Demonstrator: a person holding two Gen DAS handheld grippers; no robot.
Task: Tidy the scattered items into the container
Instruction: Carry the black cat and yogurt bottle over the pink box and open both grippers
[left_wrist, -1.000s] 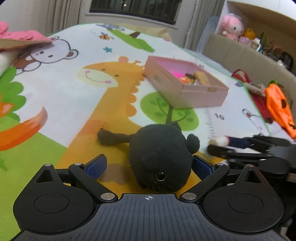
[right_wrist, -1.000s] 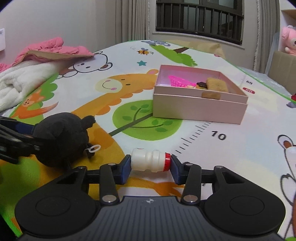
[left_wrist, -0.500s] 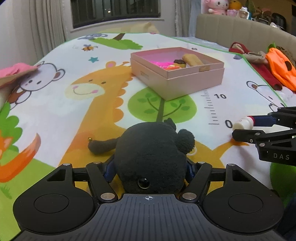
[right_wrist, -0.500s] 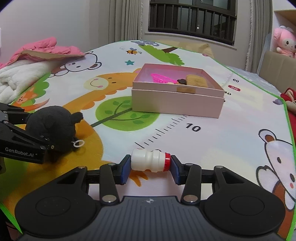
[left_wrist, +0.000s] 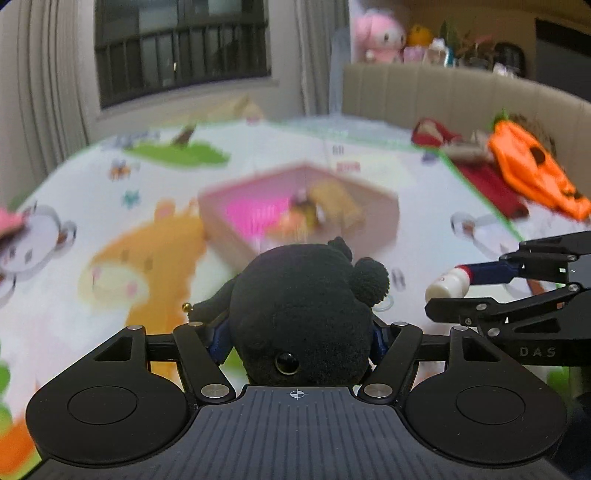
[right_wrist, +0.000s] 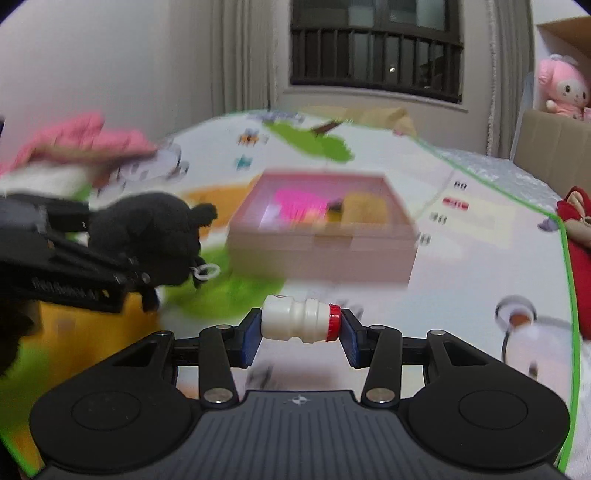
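Note:
My left gripper (left_wrist: 299, 332) is shut on a black plush toy (left_wrist: 299, 314), held above the play mat; the plush hides both pads. Seen from the right wrist, that black plush toy (right_wrist: 147, 232) hangs at the left in the left gripper (right_wrist: 122, 258). My right gripper (right_wrist: 297, 334) is shut on a small white bottle with a red cap (right_wrist: 297, 321), gripped end to end. That bottle (left_wrist: 448, 286) shows at the right of the left wrist view. Ahead lies the pink box (left_wrist: 236, 229), also pink box (right_wrist: 321, 254), holding a pink item and brownish toys.
A cartoon play mat (left_wrist: 147, 258) covers the floor. Red and orange clothes (left_wrist: 528, 177) lie at the right mat edge by a beige sofa (left_wrist: 443, 96). Pink and white fabric (right_wrist: 74, 140) is heaped at the far left. A pink plush (right_wrist: 561, 88) sits on a cardboard box.
The left gripper closed on the black plush and lifted it off the mat. Both grippers rose and moved toward the pink box, the right one still carrying the bottle.

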